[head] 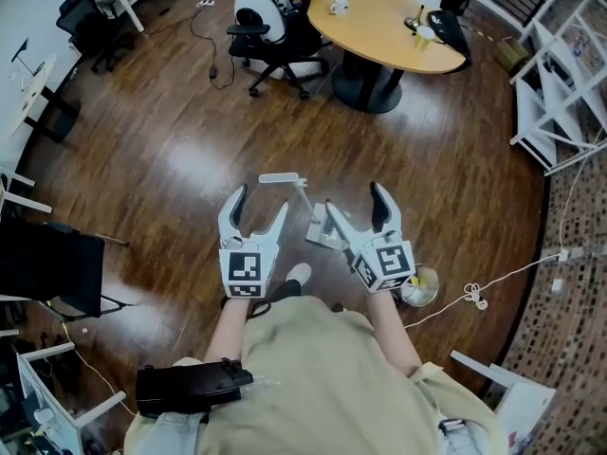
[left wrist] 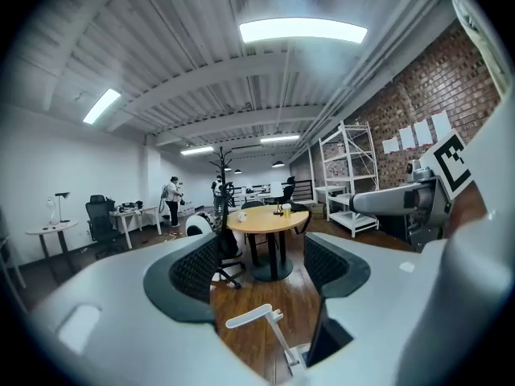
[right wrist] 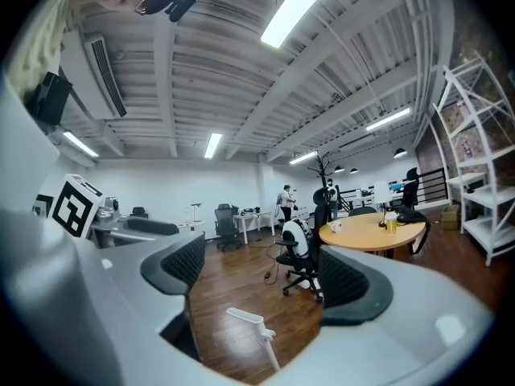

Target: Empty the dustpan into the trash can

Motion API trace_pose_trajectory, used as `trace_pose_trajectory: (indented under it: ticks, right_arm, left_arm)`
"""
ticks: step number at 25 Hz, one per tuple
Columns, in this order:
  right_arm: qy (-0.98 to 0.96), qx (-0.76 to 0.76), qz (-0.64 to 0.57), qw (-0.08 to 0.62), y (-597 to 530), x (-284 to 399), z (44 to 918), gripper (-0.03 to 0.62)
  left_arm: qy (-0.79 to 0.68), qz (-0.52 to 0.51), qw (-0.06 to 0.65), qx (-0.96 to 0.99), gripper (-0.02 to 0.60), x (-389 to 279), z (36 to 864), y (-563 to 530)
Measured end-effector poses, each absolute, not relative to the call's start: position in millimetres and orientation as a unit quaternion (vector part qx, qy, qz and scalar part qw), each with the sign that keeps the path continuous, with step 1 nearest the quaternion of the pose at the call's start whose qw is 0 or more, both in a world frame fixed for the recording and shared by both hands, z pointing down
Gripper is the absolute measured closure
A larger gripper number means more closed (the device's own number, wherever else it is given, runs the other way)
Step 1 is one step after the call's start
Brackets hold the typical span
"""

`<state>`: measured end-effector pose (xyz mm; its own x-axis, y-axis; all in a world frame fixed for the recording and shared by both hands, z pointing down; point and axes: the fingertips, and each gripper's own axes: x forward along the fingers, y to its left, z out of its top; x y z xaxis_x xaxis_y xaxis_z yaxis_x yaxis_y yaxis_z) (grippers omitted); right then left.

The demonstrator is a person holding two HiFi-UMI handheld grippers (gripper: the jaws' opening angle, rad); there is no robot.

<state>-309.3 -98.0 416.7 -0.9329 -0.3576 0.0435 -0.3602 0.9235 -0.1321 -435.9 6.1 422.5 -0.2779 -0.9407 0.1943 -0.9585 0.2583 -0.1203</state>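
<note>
Left tongs (head: 261, 200) and right tongs (head: 353, 200) hang open and empty just behind the dustpan (head: 321, 235); best close one squarely on its upright handle (head: 283, 178).

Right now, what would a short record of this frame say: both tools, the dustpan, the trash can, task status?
left tool: open, nothing between its jaws
right tool: open, nothing between its jaws
dustpan: white, long handle, standing on the wood floor just ahead of both tools, gripped by neither
metal can: small, round, on the floor by the right tool; probably the trash can
task status: dustpan not yet picked up
</note>
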Motion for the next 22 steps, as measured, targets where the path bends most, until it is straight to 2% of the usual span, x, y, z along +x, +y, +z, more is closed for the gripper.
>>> trace_pose_trajectory:
  ticks: [6, 17, 22]
  right_arm:
    - [-0.979, 0.187, 0.074, 0.031, -97.6, -320.7, 428.1, 0.164]
    - [-0.967, 0.231, 0.083, 0.068, -122.4, -315.2, 448.6, 0.164]
    - [-0.963, 0.240, 0.092, 0.076, -122.0, -323.0, 454.5, 0.164]
  left_arm:
    - [-0.748, 0.157, 0.077, 0.641, 0.250, -463.7, 445.5, 1.9]
    - [-0.558, 0.357, 0.105, 0.742, 0.252, -493.6, 477.1, -48.3]
    - [-0.451, 0.436, 0.156, 0.763, 0.295, -498.3, 534.4, -60.0]
